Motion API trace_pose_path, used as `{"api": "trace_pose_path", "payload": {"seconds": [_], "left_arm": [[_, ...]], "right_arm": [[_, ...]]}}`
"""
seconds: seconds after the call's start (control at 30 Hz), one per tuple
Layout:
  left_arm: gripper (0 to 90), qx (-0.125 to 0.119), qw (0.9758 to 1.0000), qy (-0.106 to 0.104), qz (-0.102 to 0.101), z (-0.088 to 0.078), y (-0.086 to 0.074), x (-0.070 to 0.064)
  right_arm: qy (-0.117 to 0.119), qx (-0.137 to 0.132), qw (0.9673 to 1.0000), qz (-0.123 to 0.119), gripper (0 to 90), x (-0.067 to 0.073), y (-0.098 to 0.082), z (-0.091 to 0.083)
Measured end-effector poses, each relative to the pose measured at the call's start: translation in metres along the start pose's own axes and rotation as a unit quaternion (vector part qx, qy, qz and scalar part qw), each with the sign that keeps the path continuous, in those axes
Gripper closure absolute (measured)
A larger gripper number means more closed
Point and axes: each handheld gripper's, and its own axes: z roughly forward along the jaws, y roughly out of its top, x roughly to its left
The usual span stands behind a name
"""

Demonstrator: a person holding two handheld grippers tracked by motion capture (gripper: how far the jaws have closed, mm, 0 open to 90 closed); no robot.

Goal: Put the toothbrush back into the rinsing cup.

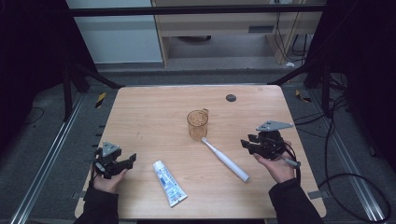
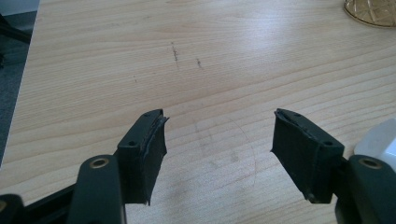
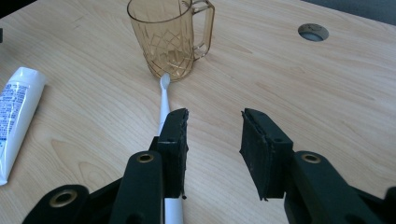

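A: High view, layout check. What lies on the table (image 1: 140,116)?

B: An amber glass mug (image 1: 197,124) stands upright near the centre, handle toward the far side. A white toothbrush (image 1: 226,159) lies flat on the wood, its head just beside the foot of the mug, its handle running toward the near right. A white toothpaste tube (image 1: 169,183) lies flat nearer the front edge, left of the toothbrush and well apart from it. A dark round port (image 1: 230,97) sits in the tabletop toward the far edge.

A: Position of the right gripper (image 1: 254,144)?

B: Held in the person's right hand, to the right of the toothbrush and apart from it, jaws pointing left.

A: Its jaw state, from the right gripper view?

B: The right gripper (image 3: 214,133) has its jaws partly parted, with bare wood in the gap. The toothbrush (image 3: 163,100) passes beside and under the left-hand jaw in that view; nothing is clamped. The mug (image 3: 168,37) stands straight ahead of the jaws.

A: Left gripper (image 1: 122,163)?

B: Held low at the near left of the table, left of the toothpaste tube. In the left gripper view, the left gripper (image 2: 219,128) has its jaws spread wide, holding nothing. The cap end of the toothpaste tube (image 2: 378,140) shows at the right edge, beside the right-hand jaw.
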Motion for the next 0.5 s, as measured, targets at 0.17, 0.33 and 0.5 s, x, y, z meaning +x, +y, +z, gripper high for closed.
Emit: {"api": "trace_pose_path", "payload": {"seconds": [0.17, 0.33, 0.5], "left_arm": [[33.8, -0.001, 1.0, 0.0, 0.001, 0.0, 0.0, 0.0], [33.8, 0.002, 1.0, 0.0, 0.001, 0.001, 0.0, 0.0], [33.8, 0.002, 1.0, 0.0, 0.003, 0.001, 0.0, 0.0]], "right_arm": [[0.007, 0.01, 0.9999, -0.01, 60.9, 0.006, 0.014, 0.008], [0.013, 0.02, 0.9994, -0.024, 60.8, 0.011, 0.026, 0.016], [0.016, 0.036, 0.9987, -0.031, 60.7, 0.015, 0.034, 0.024]]}}
